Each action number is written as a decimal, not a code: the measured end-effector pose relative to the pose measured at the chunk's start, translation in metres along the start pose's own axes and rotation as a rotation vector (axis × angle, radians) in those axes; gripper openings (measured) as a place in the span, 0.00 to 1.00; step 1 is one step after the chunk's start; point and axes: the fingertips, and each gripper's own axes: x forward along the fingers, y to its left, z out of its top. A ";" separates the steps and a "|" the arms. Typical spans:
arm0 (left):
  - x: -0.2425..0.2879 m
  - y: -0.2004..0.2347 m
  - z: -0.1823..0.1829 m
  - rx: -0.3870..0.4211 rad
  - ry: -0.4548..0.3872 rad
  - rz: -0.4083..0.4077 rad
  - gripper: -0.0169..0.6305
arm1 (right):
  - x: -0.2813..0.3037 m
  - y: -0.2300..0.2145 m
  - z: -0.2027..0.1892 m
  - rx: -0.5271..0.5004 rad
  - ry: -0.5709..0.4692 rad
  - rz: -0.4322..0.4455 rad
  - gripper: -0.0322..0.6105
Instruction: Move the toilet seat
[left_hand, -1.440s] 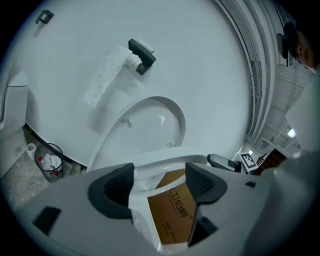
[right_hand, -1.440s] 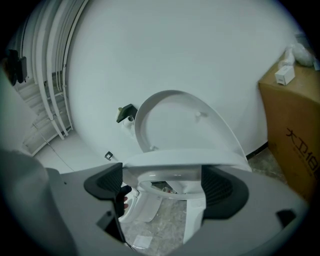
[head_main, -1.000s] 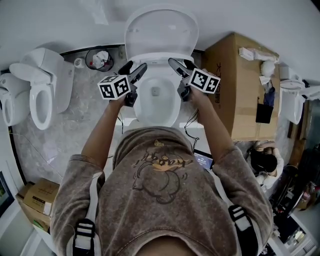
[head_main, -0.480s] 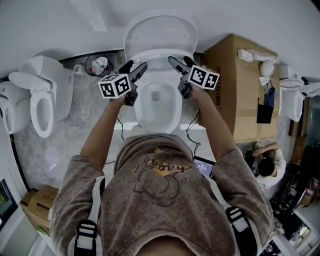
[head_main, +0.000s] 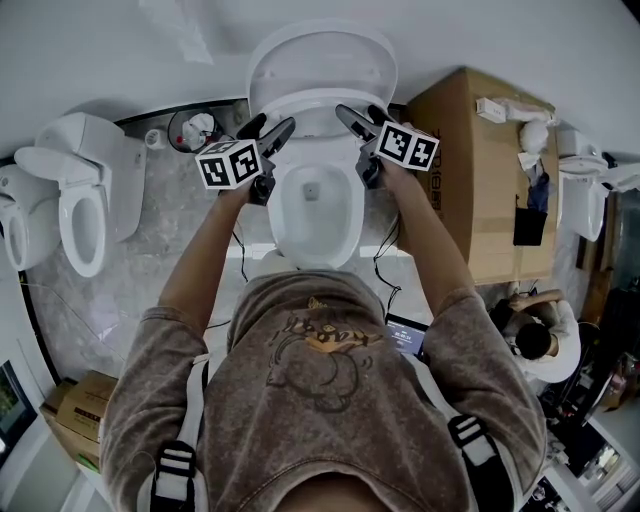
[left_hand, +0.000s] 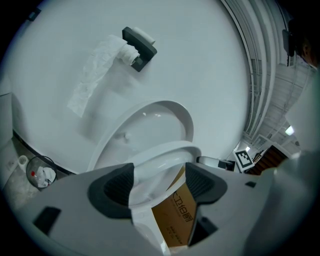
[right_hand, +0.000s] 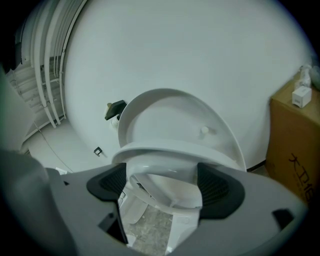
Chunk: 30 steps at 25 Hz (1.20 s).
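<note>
The white toilet has its lid (head_main: 320, 55) upright against the wall. Its seat ring (head_main: 318, 104) is lifted off the bowl (head_main: 315, 205) and tilted. My left gripper (head_main: 272, 128) is at the seat's left side and my right gripper (head_main: 358, 115) is at its right side, both near the hinge end. Both stand open. In the left gripper view the seat ring (left_hand: 167, 155) shows between the left gripper's (left_hand: 157, 182) pads, in front of the lid (left_hand: 150, 127). The right gripper view shows the ring (right_hand: 170, 150) in the right gripper's (right_hand: 162, 182) gap. I see no pad pressing on it.
A tall cardboard box (head_main: 470, 170) stands close on the toilet's right. A waste bin (head_main: 195, 125) and another toilet (head_main: 80, 190) are on the left. A paper holder (left_hand: 139, 42) hangs on the wall. A person (head_main: 530, 335) crouches at lower right. Cables lie beside the bowl.
Both grippers have moved a little further toward the back of the toilet, alongside the seat. Their jaws look the same.
</note>
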 end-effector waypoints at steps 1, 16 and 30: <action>0.000 0.000 0.000 -0.003 0.000 -0.001 0.52 | 0.000 0.001 0.000 -0.001 0.004 0.000 0.74; -0.024 -0.056 0.015 0.024 -0.048 -0.071 0.55 | -0.052 0.024 -0.009 -0.037 -0.020 0.028 0.74; -0.097 -0.124 0.013 0.143 -0.079 -0.096 0.55 | -0.152 0.073 -0.013 -0.196 -0.078 0.065 0.74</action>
